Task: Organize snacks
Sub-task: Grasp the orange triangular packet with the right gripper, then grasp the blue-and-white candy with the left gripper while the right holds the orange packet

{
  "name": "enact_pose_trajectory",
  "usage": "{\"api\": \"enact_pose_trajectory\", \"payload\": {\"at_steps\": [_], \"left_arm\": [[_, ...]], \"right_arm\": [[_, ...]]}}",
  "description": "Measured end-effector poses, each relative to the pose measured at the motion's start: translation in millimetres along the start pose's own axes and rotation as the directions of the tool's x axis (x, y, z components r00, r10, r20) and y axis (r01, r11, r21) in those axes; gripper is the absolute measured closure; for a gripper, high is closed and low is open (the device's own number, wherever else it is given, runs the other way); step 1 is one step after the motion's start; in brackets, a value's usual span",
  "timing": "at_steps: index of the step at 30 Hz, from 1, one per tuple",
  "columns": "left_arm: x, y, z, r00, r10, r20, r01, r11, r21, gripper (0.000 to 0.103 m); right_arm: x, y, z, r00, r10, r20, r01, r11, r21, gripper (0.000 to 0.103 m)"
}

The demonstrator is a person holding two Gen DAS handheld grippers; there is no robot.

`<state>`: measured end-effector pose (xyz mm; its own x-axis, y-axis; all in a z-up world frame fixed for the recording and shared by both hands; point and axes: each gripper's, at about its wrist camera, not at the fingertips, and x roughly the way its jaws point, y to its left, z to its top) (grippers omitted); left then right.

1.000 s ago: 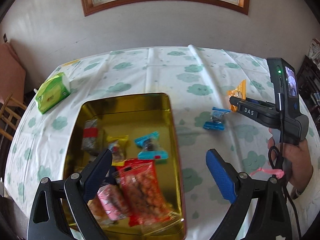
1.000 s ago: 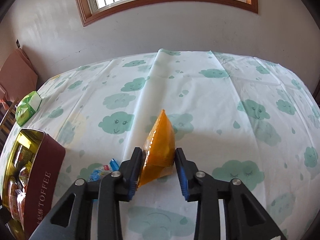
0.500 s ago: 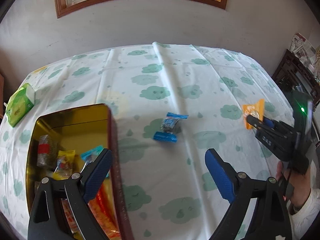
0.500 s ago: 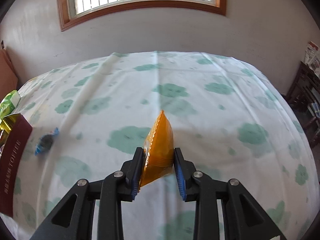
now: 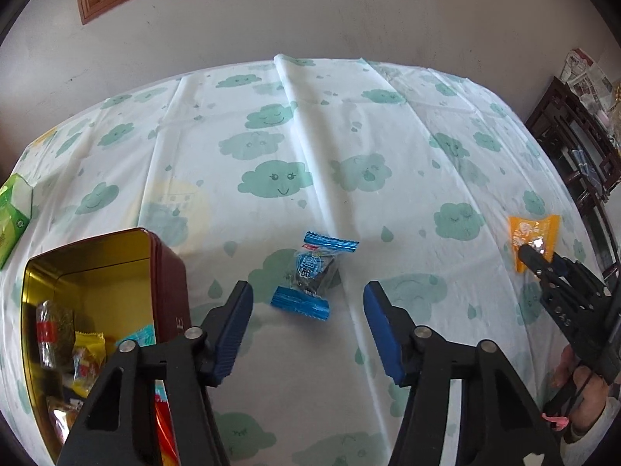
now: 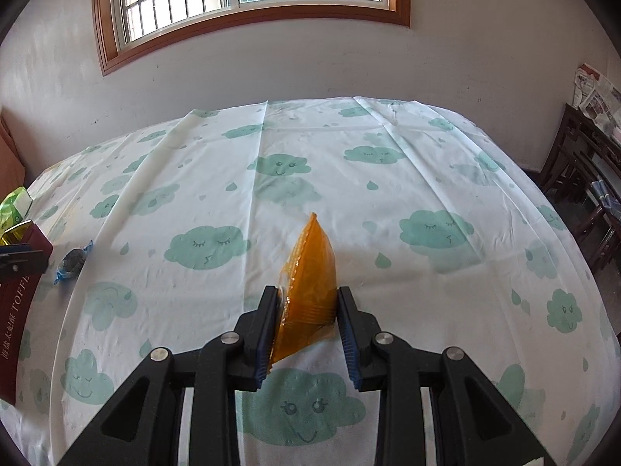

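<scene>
A blue-wrapped candy (image 5: 313, 276) lies on the cloud-print tablecloth, just ahead of my left gripper (image 5: 307, 312), which is open and empty. It also shows small in the right wrist view (image 6: 71, 261). A dark red toffee tin (image 5: 116, 268) with a gold inside stands at the lower left and holds several snack packets. My right gripper (image 6: 308, 324) is shut on an orange snack packet (image 6: 308, 289) and holds it above the table. The packet also shows in the left wrist view (image 5: 533, 239) at the far right.
A green packet (image 5: 13, 209) lies at the table's left edge, also in the right wrist view (image 6: 15, 206). Dark wooden furniture (image 6: 582, 178) stands off the table's right side. A wall with a window is behind the table.
My left gripper has swung right, from above the tin to in front of the blue candy. My right gripper has moved right and away from the tin, still holding the orange packet.
</scene>
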<state>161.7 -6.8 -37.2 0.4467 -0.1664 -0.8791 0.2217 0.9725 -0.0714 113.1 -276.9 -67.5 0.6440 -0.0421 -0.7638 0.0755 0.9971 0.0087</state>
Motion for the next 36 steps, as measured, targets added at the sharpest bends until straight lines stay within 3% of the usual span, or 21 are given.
{"api": "enact_pose_trajectory", "payload": {"at_steps": [2,14,19,26,36], "left_arm": [[9.7,1.0,4.3,1.0,-0.004,-0.02,0.004,1.0,0.004,0.065],[45.1,2.8,13.5,0.994,-0.037,-0.102,0.036,0.999,-0.012,0.066],[43.7,2.3,13.9,0.994,-0.041,-0.103,0.039,0.999,-0.014,0.077],[32.2,2.1,5.2,0.994,-0.043,-0.098,0.041,0.999,-0.027,0.078],[-19.0,-7.6,-8.4,0.999,-0.028,-0.02,0.028,1.0,-0.005,0.078]], "right_arm": [[0.6,-1.9,-0.2,1.0,0.009,-0.002,-0.009,1.0,0.012,0.072],[3.4,-4.6,-0.5,1.0,0.025,-0.012,-0.025,0.999,0.03,0.072],[4.8,-5.3,-0.9,0.999,0.025,-0.022,-0.025,0.999,0.031,0.071],[8.1,-3.8,-1.5,0.999,0.017,-0.038,-0.016,1.0,0.026,0.071],[9.3,0.8,-1.2,0.999,-0.014,-0.045,0.014,1.0,0.001,0.071]]}}
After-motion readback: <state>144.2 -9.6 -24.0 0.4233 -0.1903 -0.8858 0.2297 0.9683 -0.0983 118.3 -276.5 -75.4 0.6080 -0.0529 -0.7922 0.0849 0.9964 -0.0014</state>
